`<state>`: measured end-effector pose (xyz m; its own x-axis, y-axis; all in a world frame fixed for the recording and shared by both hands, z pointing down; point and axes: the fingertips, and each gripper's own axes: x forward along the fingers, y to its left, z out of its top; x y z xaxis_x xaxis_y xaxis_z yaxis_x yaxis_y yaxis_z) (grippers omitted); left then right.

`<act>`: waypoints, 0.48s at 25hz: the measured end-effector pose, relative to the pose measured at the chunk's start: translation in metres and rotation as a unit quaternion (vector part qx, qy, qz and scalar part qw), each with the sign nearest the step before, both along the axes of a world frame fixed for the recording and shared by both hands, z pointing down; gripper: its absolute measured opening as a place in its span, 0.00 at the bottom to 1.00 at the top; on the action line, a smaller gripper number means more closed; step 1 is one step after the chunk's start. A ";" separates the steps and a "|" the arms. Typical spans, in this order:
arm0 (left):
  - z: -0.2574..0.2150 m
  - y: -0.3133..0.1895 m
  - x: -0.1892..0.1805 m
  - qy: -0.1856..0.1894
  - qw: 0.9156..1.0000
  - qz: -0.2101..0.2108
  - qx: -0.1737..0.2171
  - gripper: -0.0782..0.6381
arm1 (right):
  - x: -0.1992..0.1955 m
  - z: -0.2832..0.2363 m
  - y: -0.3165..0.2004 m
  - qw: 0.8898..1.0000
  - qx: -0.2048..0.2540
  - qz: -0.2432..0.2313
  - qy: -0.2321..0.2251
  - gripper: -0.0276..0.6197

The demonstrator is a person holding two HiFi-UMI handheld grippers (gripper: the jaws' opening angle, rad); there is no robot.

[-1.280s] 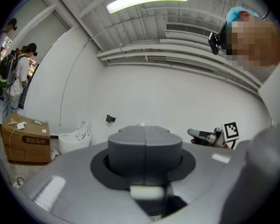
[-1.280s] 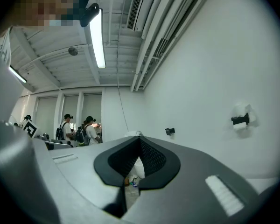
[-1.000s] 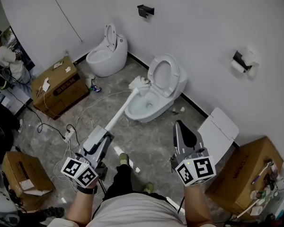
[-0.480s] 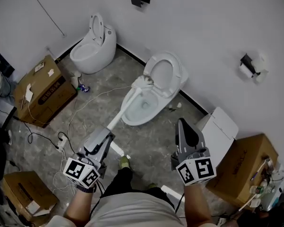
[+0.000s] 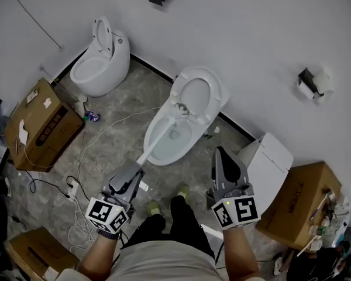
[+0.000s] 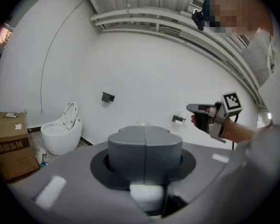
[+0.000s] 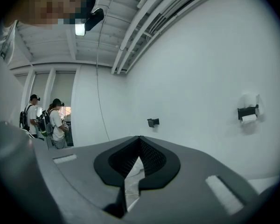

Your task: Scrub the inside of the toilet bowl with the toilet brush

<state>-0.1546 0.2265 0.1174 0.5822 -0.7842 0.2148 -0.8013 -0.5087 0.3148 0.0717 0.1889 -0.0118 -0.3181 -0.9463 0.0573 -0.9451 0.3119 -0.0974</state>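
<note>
White plastic is what your left gripper point(image 5: 133, 173) is pinching: its jaws are closed on the lower end of the toilet brush point(image 5: 158, 135). In the left gripper view the two grey jaws meet, with the pale handle showing just beneath them. From there the handle slants up and to the right across the toilet bowl point(image 5: 178, 148). The bristle head point(image 5: 178, 106) sits at the back of the bowl, right under the raised seat point(image 5: 215, 89). You cannot tell whether the bristles press on the porcelain.

Your right gripper point(image 5: 220, 155) hangs to the right of the bowl, apart from it, above the grey stone floor point(image 5: 137, 89). Its jaws are pressed together with nothing between them. The right gripper view shows only a thin sliver of light along their seam.

A second toilet point(image 5: 96, 63) stands by the wall to the left, well apart from yours, with its seat up too. Near it lies a cardboard box point(image 5: 41, 127), and white cables point(image 5: 82, 224) trail over the floor beside your left arm. Right of the bowl a white panel point(image 5: 270, 157) rests by the wall, just beside another box point(image 5: 301, 206). A paper roll holder point(image 5: 309, 82) hangs on the wall above them. Your shoes point(image 5: 183, 190) stand just in front of the bowl.
</note>
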 end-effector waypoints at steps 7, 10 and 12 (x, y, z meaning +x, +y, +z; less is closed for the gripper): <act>0.043 -0.053 0.015 -0.020 0.999 -0.016 -0.040 0.31 | 0.016 0.030 -0.076 1.000 -0.015 -0.011 -0.022 0.06; 0.065 -0.079 0.025 -0.026 0.998 -0.024 -0.058 0.31 | 0.022 0.043 -0.115 0.999 -0.024 -0.025 -0.024 0.06; 0.082 -0.098 0.032 -0.028 0.997 -0.028 -0.072 0.31 | 0.026 0.054 -0.143 0.999 -0.029 -0.036 -0.022 0.06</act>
<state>-0.1224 0.1286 0.1998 0.5223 -0.7736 0.3587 -0.8456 -0.4153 0.3354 0.0981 0.0456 0.0422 -0.3886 -0.9164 0.0961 -0.9149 0.3714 -0.1585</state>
